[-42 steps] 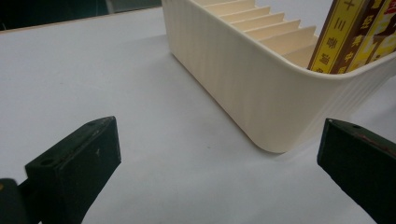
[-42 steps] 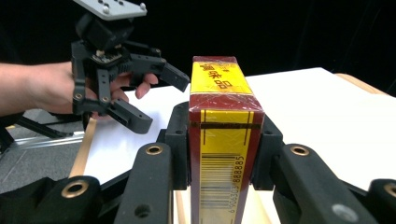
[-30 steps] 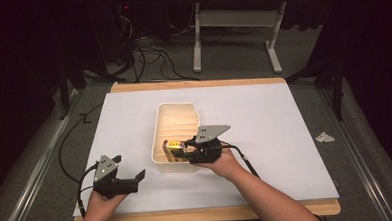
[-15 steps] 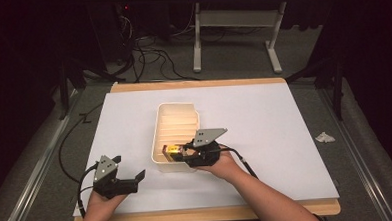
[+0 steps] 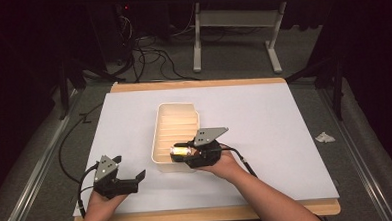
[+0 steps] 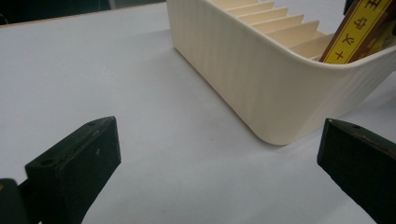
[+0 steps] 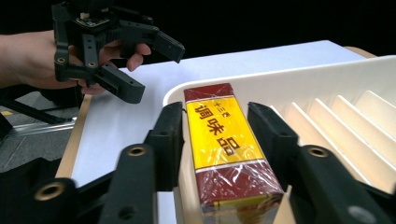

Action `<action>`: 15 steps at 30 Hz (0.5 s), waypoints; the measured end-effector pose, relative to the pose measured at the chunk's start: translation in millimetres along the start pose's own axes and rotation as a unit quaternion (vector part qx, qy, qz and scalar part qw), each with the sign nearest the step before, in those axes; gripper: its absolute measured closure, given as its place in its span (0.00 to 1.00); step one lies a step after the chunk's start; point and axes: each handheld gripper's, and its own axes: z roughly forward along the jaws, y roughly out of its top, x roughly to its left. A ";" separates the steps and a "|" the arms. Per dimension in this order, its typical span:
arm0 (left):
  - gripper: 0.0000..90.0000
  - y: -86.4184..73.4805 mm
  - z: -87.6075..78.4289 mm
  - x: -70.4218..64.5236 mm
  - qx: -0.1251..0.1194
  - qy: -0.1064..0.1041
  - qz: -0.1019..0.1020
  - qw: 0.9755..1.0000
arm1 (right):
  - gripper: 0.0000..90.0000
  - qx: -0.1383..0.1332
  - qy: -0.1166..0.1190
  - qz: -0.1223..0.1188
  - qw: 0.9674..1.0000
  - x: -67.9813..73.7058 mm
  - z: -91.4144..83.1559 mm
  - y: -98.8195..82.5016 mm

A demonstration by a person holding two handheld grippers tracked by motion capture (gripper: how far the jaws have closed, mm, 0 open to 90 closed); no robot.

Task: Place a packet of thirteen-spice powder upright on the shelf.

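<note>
In the high view we see the white desk [image 5: 265, 132] brightly lit from above against dark surroundings. Glare washes out the packet [image 5: 180, 151] there. In both gripper views, the near jaws appear soft, slightly out of focus.

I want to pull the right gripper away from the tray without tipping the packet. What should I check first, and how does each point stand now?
1. Red-and-yellow wrapped packet sits in the end slot of the cream ribbed plastic tray: ok.
2. Right gripper jaws off the packet: ok; they have just been opening, with a gap on each side and the packet between them.
3. Packet stands upright unaided: cannot tell; it leans in the left gripper view.
4. Left gripper open and apart from the tray: ok.
5. Tray flat on the white table sheet: ok.
</note>
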 end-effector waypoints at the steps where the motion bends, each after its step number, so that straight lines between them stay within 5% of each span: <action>1: 0.00 0.0 -0.1 0.2 0.001 0.000 0.001 1.000 | 0.61 0.000 0.000 0.000 1.000 0.0 0.0 0.0; 15: 0.00 -0.4 0.2 0.0 0.002 0.000 0.003 1.000 | 0.45 -0.001 -0.002 0.021 1.000 -0.8 -3.1 1.6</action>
